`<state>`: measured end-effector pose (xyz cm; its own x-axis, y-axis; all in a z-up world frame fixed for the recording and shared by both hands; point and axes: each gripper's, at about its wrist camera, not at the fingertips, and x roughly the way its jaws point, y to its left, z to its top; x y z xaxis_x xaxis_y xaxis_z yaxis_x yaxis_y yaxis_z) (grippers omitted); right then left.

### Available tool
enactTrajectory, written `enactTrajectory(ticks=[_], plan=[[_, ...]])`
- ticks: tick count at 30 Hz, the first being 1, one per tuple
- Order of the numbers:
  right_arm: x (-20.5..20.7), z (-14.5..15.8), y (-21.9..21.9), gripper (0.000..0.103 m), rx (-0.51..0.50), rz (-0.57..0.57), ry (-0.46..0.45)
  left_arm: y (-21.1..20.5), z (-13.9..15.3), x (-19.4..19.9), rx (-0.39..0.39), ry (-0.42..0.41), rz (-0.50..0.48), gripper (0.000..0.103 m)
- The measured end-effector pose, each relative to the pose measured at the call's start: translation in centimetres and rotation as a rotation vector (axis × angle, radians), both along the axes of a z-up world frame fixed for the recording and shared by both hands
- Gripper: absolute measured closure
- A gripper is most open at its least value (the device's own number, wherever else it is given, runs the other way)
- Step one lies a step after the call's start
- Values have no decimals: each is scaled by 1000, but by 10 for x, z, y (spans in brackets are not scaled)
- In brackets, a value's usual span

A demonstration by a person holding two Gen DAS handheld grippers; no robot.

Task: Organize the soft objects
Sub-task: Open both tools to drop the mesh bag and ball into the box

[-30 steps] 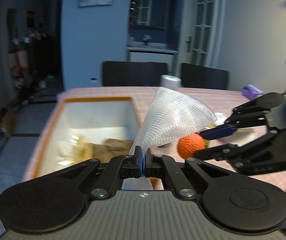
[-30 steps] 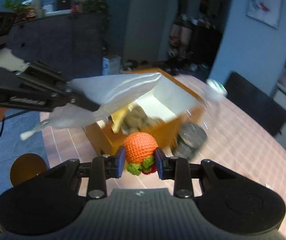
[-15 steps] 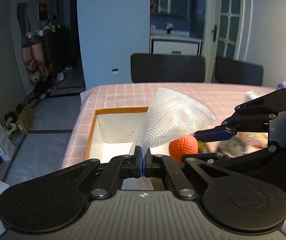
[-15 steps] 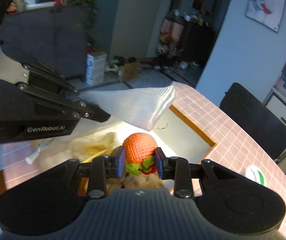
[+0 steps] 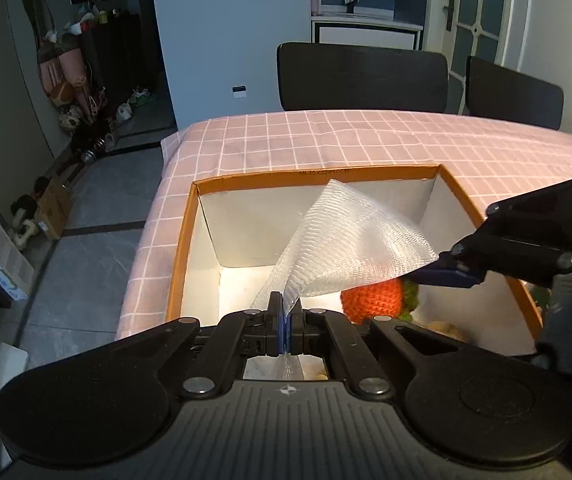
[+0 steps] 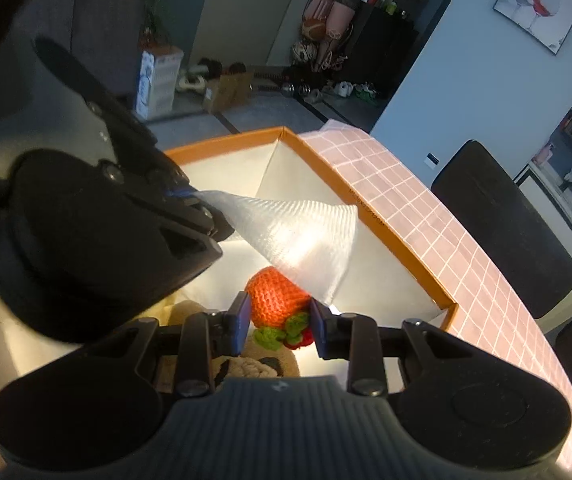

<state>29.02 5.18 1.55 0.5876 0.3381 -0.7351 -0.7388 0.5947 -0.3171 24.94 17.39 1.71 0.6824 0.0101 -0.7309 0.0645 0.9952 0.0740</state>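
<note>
Left gripper [image 5: 285,322]: we see its jaws pinched fully together on the lower edge of a white mesh foam sheet [image 5: 350,248], which fans up and forward from the pads.

Right gripper [image 6: 279,325]: its jaws stand partly apart, pressed on both sides of an orange crocheted ball [image 6: 276,295] with green and red yarn trim hanging just below the pads.

Box [image 5: 184,236]: an open box with an orange rim and white inner walls sits on the pink checked tablecloth [image 5: 326,140]; both pairs of jaws hang over its opening.

Inside the box: below the right jaws we make out a beige plush toy [image 6: 246,366], possibly an animal; the view there is dim.

Mesh and ball: the sheet's free edge drapes over the ball's top.

Beyond the jaws: black chairs [image 5: 362,76] stand at the table's far side.
</note>
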Motion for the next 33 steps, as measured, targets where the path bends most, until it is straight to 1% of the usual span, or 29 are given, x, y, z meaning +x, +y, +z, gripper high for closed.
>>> enactTrajectory(ticks=[4, 5, 7, 9, 10, 11, 12, 13, 14, 15, 16, 20, 22, 24, 26, 29, 33], plan=[[7, -11, 5, 74, -21, -16, 13, 5, -2, 10, 30, 47, 52, 98], [10, -13, 6, 75, -25, -23, 17, 6, -2, 12, 26, 53, 56, 98], [12, -17, 6, 75, -40, -26, 15, 8, -2, 15, -1, 69, 53, 97], [12, -19, 7, 74, -49, -24, 12, 9, -1, 13, -13, 73, 55, 85], [12, -19, 6, 69, -48, -24, 13, 8, 0, 13, -5, 73, 59, 82], [12, -19, 5, 67, -48, -23, 15, 7, 0, 12, 5, 74, 64, 77], [13, -20, 5, 66, -48, -24, 17, 6, 0, 11, 13, 76, 67, 72], [13, -17, 6, 64, -48, -25, 17, 6, 0, 13, 16, 77, 68, 69], [16, -16, 7, 59, -47, -22, 19, 5, 0, 12, 15, 77, 69, 61], [16, -16, 7, 57, -45, -18, 23, 4, 1, 13, 11, 74, 71, 56], [17, -15, 7, 55, -44, -17, 23, 5, 2, 13, 9, 69, 72, 55], [16, -14, 8, 54, -35, -10, 19, 1, 8, 6, 15, 53, 67, 50], [13, -11, 7, 52, -30, -5, 13, 0, 14, 3, 10, 39, 67, 45], [10, -7, 7, 49, -20, 2, 6, -1, 20, -3, -7, 19, 65, 37], [5, -1, 5, 46, -11, 10, -7, -3, 27, -8, -18, -6, 64, 35], [-6, 6, 0, 43, -13, 33, -30, -7, 38, -16, -13, -46, 58, 30], [-23, 20, -10, 42, -4, 71, -58, -12, 52, -28, -16, -95, 49, 29]])
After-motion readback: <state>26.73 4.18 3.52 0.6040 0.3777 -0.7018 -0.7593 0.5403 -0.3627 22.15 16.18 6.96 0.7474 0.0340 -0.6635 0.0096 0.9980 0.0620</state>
